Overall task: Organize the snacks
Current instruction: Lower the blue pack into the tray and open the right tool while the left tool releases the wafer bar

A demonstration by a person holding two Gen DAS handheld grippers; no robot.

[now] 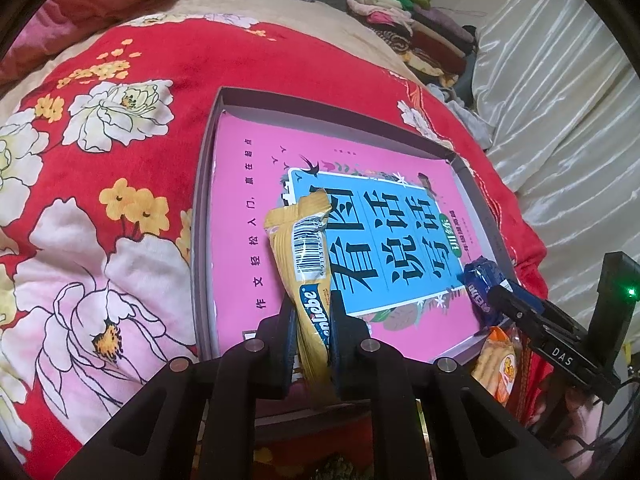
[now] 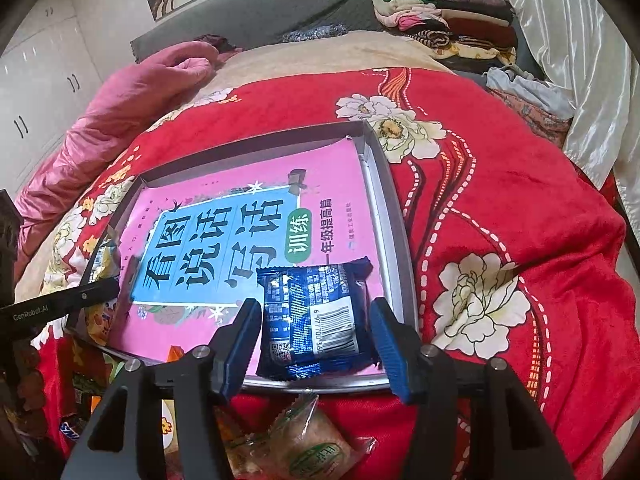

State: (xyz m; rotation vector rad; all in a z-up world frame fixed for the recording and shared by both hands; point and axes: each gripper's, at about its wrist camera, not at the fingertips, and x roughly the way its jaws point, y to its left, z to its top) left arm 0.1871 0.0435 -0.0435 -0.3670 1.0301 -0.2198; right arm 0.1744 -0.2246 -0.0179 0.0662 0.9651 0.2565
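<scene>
My left gripper (image 1: 312,320) clenches one yellow snack bar (image 1: 308,264); my right gripper (image 2: 316,328) stands released around one blue snack packet (image 2: 316,316) in the tray (image 2: 396,216).

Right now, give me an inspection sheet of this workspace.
Surface: red floral blanket on a bed.
Job's things: shallow box holding a pink book; blue snack packet lying in the box; yellow snack packet held above it.
Clutter: loose snacks on the blanket beside the box's near edge.
Grippers: left gripper jaws shut on the yellow packet; right gripper jaws open, either side of the blue packet.
Cables: nothing seen.
Surroundings: folded clothes, pink pillow.
</scene>
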